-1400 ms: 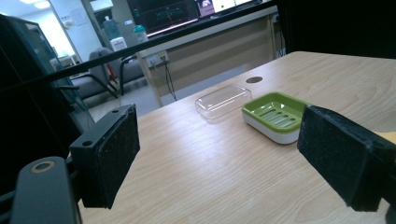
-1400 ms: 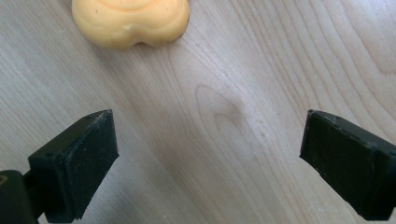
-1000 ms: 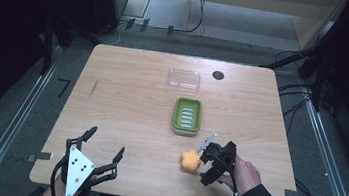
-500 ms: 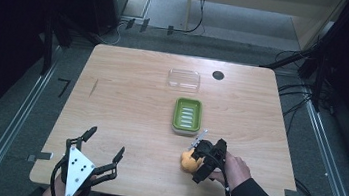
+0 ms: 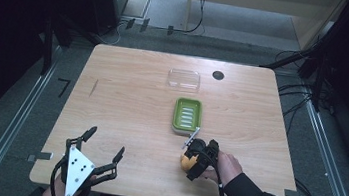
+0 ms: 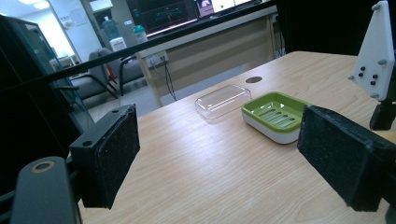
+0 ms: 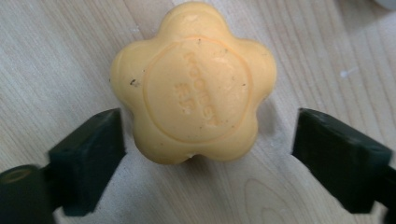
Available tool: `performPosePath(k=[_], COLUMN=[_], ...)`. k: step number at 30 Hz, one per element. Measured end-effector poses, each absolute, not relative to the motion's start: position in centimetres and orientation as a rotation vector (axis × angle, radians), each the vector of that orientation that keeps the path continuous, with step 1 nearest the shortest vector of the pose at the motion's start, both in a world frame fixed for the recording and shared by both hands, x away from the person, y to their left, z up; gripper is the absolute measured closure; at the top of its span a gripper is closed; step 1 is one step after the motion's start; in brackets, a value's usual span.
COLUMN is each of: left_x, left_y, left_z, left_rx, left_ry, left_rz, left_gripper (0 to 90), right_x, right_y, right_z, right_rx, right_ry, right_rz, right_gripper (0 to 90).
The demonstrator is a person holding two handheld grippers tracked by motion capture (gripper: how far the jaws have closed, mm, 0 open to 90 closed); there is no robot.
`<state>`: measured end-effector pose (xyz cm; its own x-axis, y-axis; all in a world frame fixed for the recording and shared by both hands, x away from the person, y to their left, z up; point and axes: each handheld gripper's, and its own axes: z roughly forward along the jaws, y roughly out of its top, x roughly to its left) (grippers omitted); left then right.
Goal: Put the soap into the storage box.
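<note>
An orange flower-shaped soap (image 7: 194, 84) lies flat on the wooden table (image 5: 126, 102), near the front right in the high view (image 5: 185, 162). My right gripper (image 7: 208, 144) reaches over the soap (image 5: 194, 161) with a jaw on each side. Its jaws have just been closing. The left pad is almost at the soap's edge, while a gap remains at the right pad, so nothing is gripped. My left gripper (image 5: 106, 141) rests at the front left of the table, open and with nothing in it (image 6: 219, 158).
A green soap dish (image 5: 188, 114) sits just behind the soap, and a clear plastic lid (image 5: 184, 78) lies farther back. Beside the lid is a dark round hole (image 5: 218, 75). Dish (image 6: 275, 112) and lid (image 6: 222, 100) also appear ahead in the left gripper view.
My right gripper has slid left over the soap, so its jaws now straddle it. The left gripper has stayed put.
</note>
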<state>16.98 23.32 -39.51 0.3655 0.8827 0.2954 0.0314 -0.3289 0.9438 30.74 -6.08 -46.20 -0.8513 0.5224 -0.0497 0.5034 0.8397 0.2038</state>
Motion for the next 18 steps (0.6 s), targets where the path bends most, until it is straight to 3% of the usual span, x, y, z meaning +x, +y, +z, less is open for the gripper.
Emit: performPosePath(k=[18], left_x=[16.95], left_y=[23.31], left_z=[-39.50], left_rx=[1.669], left_ry=[0.820], left_rz=[1.109], left_gripper=[13.0], right_x=[30.37], right_y=[-5.69], right_z=[-46.17], right_rx=[0.787], right_ry=[2.913], right_rz=[0.303], right_gripper=[36.1])
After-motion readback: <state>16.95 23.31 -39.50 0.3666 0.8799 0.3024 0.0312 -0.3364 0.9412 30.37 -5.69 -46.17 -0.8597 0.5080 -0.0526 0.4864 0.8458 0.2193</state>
